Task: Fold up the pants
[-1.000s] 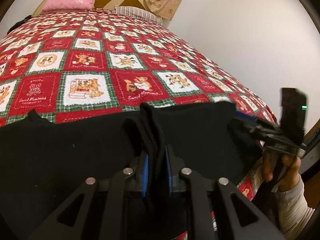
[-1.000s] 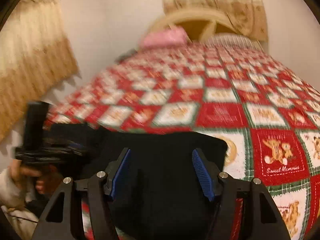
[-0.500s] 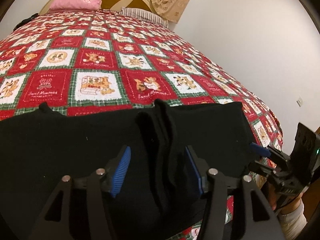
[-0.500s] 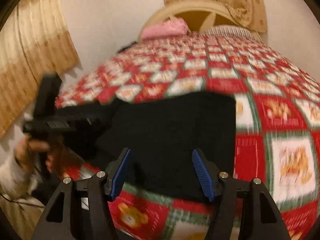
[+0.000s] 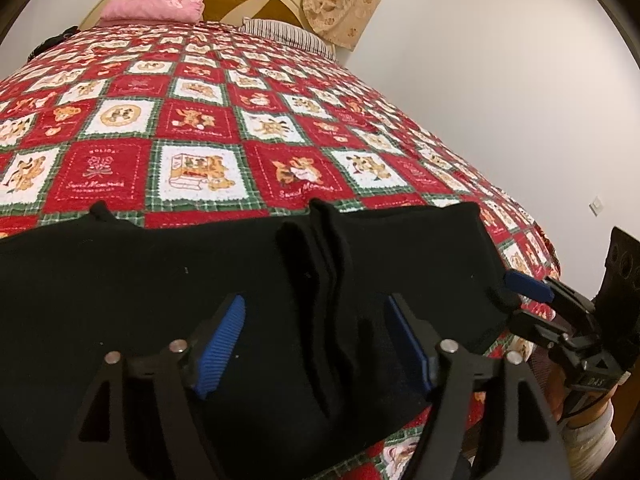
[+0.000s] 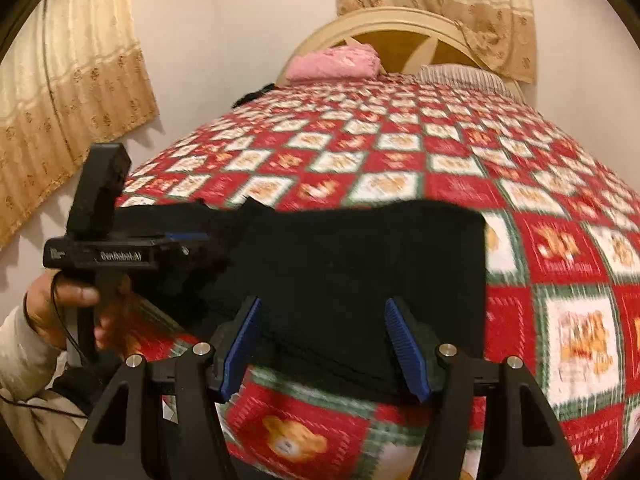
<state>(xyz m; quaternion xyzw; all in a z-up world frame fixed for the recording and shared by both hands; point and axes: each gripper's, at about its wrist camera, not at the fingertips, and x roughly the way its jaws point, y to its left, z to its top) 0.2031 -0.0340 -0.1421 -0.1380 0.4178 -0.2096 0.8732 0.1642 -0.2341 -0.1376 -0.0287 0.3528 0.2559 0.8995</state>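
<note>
Bed quilt [image 5: 192, 128]: red, white and green patchwork with teddy-bear squares; fills both views and runs toward 12 o'clock, up to the headboard.
Headboard [image 6: 400, 28]: cream arch with brown panels, at 12 o'clock in the right wrist view.
Curtains [image 6: 60, 92]: beige patterned; one at 9 to 10 o'clock, one above the headboard.
Black pants [image 5: 160, 280]: folded into a broad band lying across the near edge of the quilt, at 6 o'clock in the left wrist view; a bunched ridge of cloth rises at its middle.
Pink pillow [image 5: 154, 4]: at the head of the bed, 11 o'clock; a striped pillow lies just to its right.
Left gripper [image 5: 316, 344]: jaws opening, blue pads apart on either side of the ridge and not pressing on it.
Right gripper [image 6: 322, 344]: jaws spread above the pants' near edge; the view is blurred, so contact is hard to judge, but nothing looks pinched.
Hand [image 6: 60, 304]: holds the left gripper's handle, 8 o'clock, pale sleeve below.
</note>
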